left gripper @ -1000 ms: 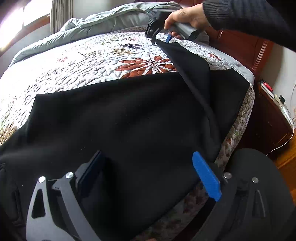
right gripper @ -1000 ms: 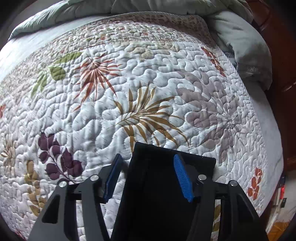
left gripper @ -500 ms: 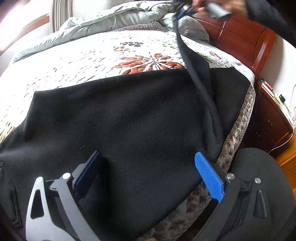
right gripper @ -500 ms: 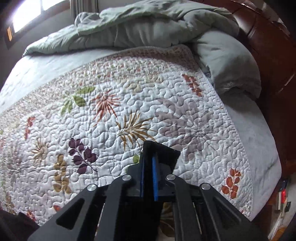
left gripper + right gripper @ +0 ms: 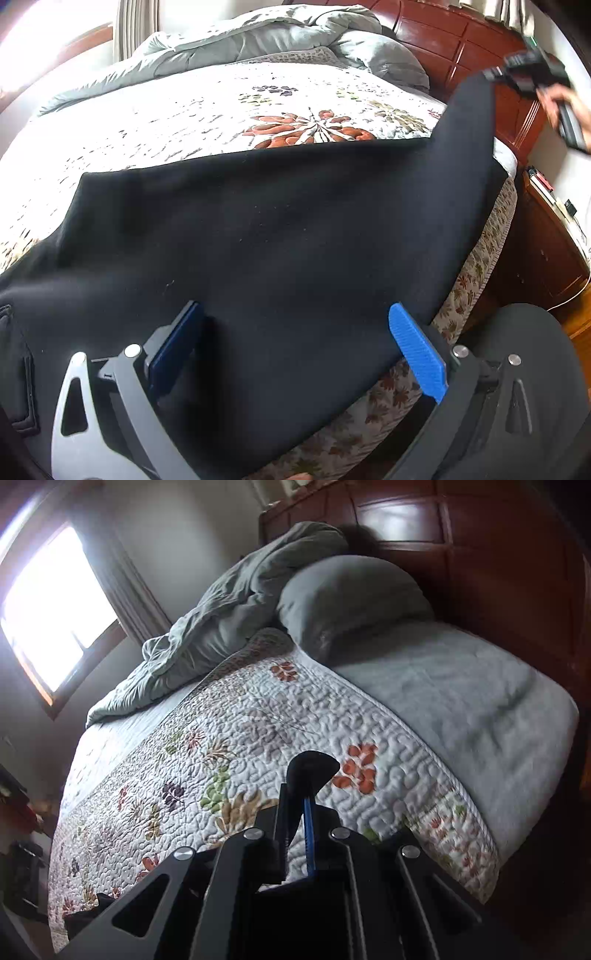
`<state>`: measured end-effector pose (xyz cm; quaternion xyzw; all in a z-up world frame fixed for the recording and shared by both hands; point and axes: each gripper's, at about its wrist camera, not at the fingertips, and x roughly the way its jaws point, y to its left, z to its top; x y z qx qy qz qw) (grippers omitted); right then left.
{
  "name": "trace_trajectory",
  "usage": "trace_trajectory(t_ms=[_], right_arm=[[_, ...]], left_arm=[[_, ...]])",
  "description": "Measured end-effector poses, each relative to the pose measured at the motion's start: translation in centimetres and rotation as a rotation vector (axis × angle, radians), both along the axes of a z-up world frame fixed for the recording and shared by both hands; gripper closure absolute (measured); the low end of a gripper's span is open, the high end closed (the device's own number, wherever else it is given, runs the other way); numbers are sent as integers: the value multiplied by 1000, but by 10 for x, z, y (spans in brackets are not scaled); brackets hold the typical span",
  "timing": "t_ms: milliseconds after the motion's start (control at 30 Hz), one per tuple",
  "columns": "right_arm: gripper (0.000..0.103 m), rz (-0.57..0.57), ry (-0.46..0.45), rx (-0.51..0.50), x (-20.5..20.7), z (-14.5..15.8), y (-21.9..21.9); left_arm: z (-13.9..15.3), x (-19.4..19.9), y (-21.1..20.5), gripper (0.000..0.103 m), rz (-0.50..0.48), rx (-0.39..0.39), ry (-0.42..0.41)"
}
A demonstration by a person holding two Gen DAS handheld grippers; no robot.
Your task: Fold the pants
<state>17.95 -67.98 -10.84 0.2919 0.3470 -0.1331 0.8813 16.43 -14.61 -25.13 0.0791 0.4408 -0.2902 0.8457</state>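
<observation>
Black pants (image 5: 277,240) lie spread across the floral quilt (image 5: 207,110). My left gripper (image 5: 295,332) stands open low over their near edge, and the cloth passes between its blue pads (image 5: 417,354) without being pinched. In the left wrist view a hand holds my right gripper (image 5: 524,70) at the upper right, shut on the leg end, which hangs lifted off the bed. The right wrist view shows my right gripper (image 5: 301,805) shut, with a fold of the black pants (image 5: 314,766) sticking out past its tips, above the quilt (image 5: 221,738).
A crumpled grey duvet (image 5: 229,627) and a grey pillow (image 5: 351,598) lie against the dark wooden headboard (image 5: 480,554). A wooden nightstand (image 5: 546,236) stands right of the bed. A bright window (image 5: 51,613) is at the left. A dark rounded shape (image 5: 524,332) sits near the bed's edge.
My right gripper shut on the pant leg's end and carried it up and to the right, off the quilt. The left gripper stayed where it was, still open.
</observation>
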Motion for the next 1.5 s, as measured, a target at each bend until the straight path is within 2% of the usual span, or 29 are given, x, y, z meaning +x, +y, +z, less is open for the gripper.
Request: trace_trajectory(t_ms=[200, 333, 500, 700, 833, 900, 1000, 1067, 1300, 1333, 1400, 1433, 1500], right_arm=[[96, -92, -56, 138, -49, -54, -23], [96, -155, -98, 227, -73, -78, -34], [96, -200, -121, 291, -99, -97, -40], [96, -238, -66, 367, -101, -137, -52], [96, -252, -82, 439, -109, -156, -53], [92, -239, -116, 497, -112, -161, -54], [79, -215, -136, 551, -115, -165, -53], [65, -199, -145, 572, -115, -165, -46], [64, -142, -140, 624, -101, -173, -15], [65, -133, -136, 630, -98, -174, -10], [89, -129, -116, 607, -96, -172, -5], [97, -131, -104, 581, -98, -168, -3], [97, -135, -116, 568, -103, -161, -2]], left_arm=[[0, 0, -1, 3, 9, 8, -2], [1, 0, -1, 3, 11, 6, 0], [1, 2, 0, 3, 2, 3, 7], [3, 5, -1, 3, -29, 11, 25], [7, 5, 1, 3, -40, 8, 46], [9, 3, 4, 3, -41, 6, 44], [12, 0, 8, 3, -35, -7, 36], [15, -1, 11, 3, -30, -19, 31], [16, 3, 23, 3, 22, -46, 36], [14, 4, 23, 3, 31, -42, 45], [12, 7, 23, 3, 45, -39, 59], [12, 8, 23, 3, 46, -42, 60], [12, 7, 24, 3, 43, -46, 62]])
